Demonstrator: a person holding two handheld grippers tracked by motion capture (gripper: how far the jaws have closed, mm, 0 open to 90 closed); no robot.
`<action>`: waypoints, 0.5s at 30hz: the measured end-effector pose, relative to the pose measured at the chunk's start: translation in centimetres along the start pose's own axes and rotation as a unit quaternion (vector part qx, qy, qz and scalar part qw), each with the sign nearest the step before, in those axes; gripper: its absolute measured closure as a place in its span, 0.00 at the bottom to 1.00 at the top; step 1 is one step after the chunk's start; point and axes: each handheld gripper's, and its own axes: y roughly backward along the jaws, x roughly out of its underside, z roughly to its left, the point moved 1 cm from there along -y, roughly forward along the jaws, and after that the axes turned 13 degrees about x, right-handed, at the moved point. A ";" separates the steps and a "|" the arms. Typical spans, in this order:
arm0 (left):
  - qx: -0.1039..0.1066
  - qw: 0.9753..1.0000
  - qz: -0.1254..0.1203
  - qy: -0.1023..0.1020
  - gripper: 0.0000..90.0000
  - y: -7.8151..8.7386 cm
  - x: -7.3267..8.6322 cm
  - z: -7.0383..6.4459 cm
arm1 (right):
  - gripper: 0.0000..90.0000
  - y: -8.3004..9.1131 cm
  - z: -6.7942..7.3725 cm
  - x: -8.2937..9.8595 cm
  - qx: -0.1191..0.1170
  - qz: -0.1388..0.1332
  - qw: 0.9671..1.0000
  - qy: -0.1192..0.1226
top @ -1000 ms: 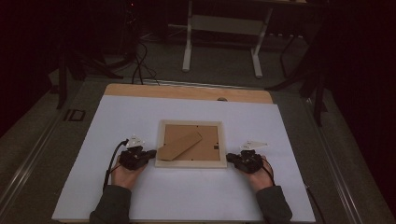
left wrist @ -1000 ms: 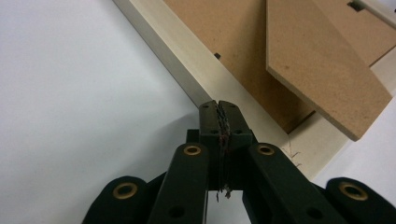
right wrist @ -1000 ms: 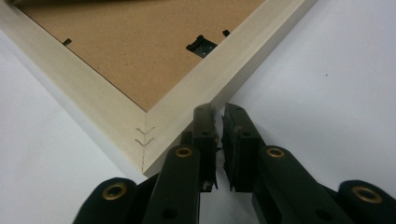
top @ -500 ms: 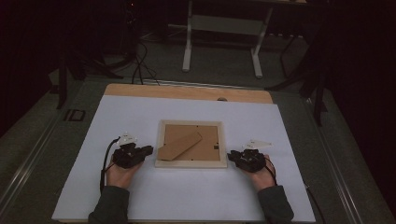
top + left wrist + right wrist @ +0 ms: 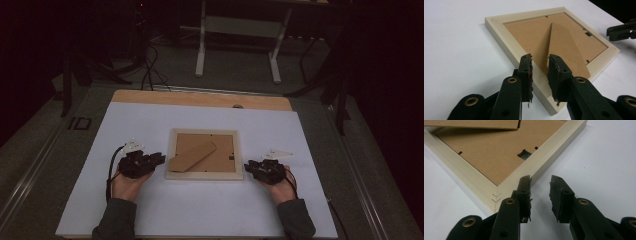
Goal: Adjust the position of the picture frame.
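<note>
A pale wooden picture frame (image 5: 204,174) lies face down in the middle of the white table (image 5: 140,125), its brown backing board and folded stand flap (image 5: 192,156) facing up. My left gripper (image 5: 159,160) rests at the frame's left edge, near its front corner. In the left gripper view its jaws (image 5: 539,67) stand open over that corner of the frame (image 5: 506,35), with the flap (image 5: 564,42) just beyond. My right gripper (image 5: 248,168) sits at the frame's front right corner. It is open (image 5: 539,187), tips beside the frame's rim (image 5: 469,177), nothing between them.
A bare wooden strip (image 5: 200,99) runs along the table's far edge. Beyond it, a metal-legged stand (image 5: 240,30) and floor cables (image 5: 150,65) sit in the dark. A small hanger clip (image 5: 524,154) is set in the backing. White surface lies open in front of and around the frame.
</note>
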 end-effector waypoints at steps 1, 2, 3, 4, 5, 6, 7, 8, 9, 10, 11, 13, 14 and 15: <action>0.001 1.000 -0.001 -0.002 0.80 0.0 -0.1 -0.1 | 0.77 0.0 0.0 0.0 0.000 0.000 1.000 -0.001; 0.001 1.000 0.001 -0.006 0.80 0.0 -0.2 -0.2 | 0.77 0.0 0.0 0.0 0.000 0.000 1.000 -0.001; 0.004 1.000 0.001 -0.008 0.79 0.0 -0.4 -0.3 | 0.77 0.0 0.0 0.0 0.000 0.000 1.000 -0.001; 0.006 1.000 0.003 -0.010 0.78 0.0 -0.5 -0.4 | 0.76 0.0 0.0 0.0 0.000 -0.001 1.000 -0.001; 0.009 1.000 0.002 -0.012 0.77 0.0 -0.7 -0.5 | 0.76 0.1 0.0 0.0 0.000 -0.002 1.000 -0.002; 0.012 1.000 0.002 -0.013 0.77 0.1 -0.8 -0.7 | 0.76 0.1 -0.1 0.0 0.000 -0.001 1.000 -0.002; 0.015 1.000 0.004 -0.015 0.76 0.1 -1.0 -0.8 | 0.76 0.1 -0.1 0.0 0.000 -0.001 1.000 -0.003; 0.016 1.000 0.005 -0.019 0.75 0.2 -1.2 -0.9 | 0.76 0.1 -0.1 0.0 0.001 -0.001 1.000 -0.003; 0.017 1.000 0.005 -0.022 0.75 0.2 -1.3 -1.0 | 0.76 0.2 -0.2 0.0 0.001 -0.002 1.000 -0.004; 0.020 1.000 0.006 -0.023 0.74 0.3 -1.5 -1.1 | 0.76 0.2 -0.2 0.0 0.001 -0.003 1.000 -0.005; 0.020 0.999 0.008 -0.025 0.74 0.3 -1.7 -1.2 | 0.76 0.2 -0.2 0.0 0.002 -0.003 1.000 -0.006; 0.020 0.999 0.012 -0.031 0.73 0.3 -2.2 -1.3 | 0.76 0.2 -0.3 0.0 0.002 -0.003 1.000 -0.007; 0.020 0.999 0.014 -0.034 0.73 0.4 -2.5 -1.3 | 0.76 0.2 -0.3 0.0 0.002 -0.004 1.000 -0.007; 0.020 0.999 0.014 -0.034 0.73 0.4 -2.5 -1.3 | 0.76 0.2 -0.3 0.0 0.002 -0.004 1.000 -0.007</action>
